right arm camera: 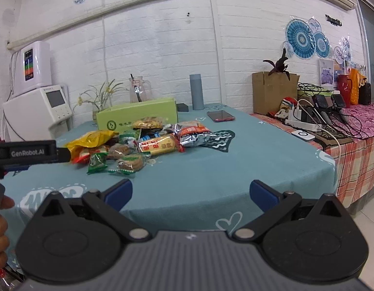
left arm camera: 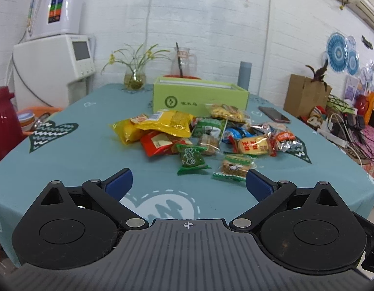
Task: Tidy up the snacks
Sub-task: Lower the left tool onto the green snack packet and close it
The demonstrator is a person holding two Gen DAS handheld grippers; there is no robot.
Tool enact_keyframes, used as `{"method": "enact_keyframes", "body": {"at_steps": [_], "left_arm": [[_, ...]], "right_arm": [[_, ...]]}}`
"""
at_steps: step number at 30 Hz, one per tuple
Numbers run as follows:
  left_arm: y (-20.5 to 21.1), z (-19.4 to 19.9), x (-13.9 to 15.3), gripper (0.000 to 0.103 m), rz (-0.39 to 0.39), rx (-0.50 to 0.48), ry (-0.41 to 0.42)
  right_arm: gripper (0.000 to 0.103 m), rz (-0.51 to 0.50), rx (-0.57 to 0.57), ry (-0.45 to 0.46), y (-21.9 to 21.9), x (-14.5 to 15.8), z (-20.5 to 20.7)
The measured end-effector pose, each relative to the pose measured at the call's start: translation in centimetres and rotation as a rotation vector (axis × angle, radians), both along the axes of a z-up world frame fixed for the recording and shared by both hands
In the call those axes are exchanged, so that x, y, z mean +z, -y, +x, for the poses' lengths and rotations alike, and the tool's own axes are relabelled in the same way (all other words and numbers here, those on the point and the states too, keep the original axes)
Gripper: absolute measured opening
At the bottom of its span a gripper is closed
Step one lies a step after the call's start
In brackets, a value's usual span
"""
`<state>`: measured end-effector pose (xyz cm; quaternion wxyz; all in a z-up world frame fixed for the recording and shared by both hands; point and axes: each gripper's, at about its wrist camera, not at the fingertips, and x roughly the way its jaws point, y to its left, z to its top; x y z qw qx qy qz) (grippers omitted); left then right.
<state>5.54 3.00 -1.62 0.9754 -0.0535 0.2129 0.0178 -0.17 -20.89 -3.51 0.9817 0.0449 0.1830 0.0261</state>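
Several wrapped snacks lie heaped mid-table: a yellow bag (left arm camera: 160, 123), a red packet (left arm camera: 158, 145), a small green packet (left arm camera: 190, 158), a clear-wrapped cookie (left arm camera: 235, 166) and a yellow rice-cracker pack (left arm camera: 253, 146). Behind the heap stands an open green box (left arm camera: 199, 97). My left gripper (left arm camera: 188, 181) is open and empty, just short of the green packet and cookie. From the right wrist the same heap (right arm camera: 138, 143) and green box (right arm camera: 138, 117) sit left of centre. My right gripper (right arm camera: 190, 192) is open, empty, over bare cloth to the right of the snacks.
A teal tablecloth (left arm camera: 77, 160) covers the table. A phone (right arm camera: 221, 116), grey cylinder (right arm camera: 196, 91), glass jug (left arm camera: 183, 60) and flower vase (left arm camera: 134, 77) stand at the back. A red thermos (left arm camera: 2, 121) is far left. A side table (right arm camera: 344, 133) with cables and chargers is to the right.
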Motion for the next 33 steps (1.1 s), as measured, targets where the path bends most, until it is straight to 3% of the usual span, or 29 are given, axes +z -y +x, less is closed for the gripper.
{"method": "enact_keyframes", "body": {"at_steps": [9,18,21,26,28,30,33], "left_arm": [[-0.6,4.0,-0.9,0.090,0.025,-0.027,-0.085],[-3.5,7.4,-0.4,0.091,-0.038,-0.037,-0.156],[-4.1,8.5,-0.1,0.091,-0.064,-0.046,-0.169],[-4.3,10.7,-0.2,0.091,-0.092,-0.098,-0.189],[-4.4,11.3,-0.5,0.091,-0.099,-0.118,-0.204],[-4.6,11.9,-0.7,0.091,-0.110,-0.133,-0.221],[-4.7,12.8,-1.0,0.091,-0.133,-0.161,-0.240]], "right_arm": [[0.103,-0.078,0.050,-0.094,-1.9,-0.1,8.4],[0.103,-0.061,0.145,-0.262,-3.2,-2.8,15.2],[0.103,-0.113,0.143,-0.265,-3.5,-3.2,15.8],[0.103,-0.110,0.177,-0.231,-2.4,-3.5,15.6],[0.103,-0.114,0.198,-0.257,-2.1,-3.1,15.7],[0.103,-0.086,0.217,-0.286,-2.0,-2.4,16.1],[0.103,-0.042,0.315,-0.255,-3.4,-1.2,16.5]]}}
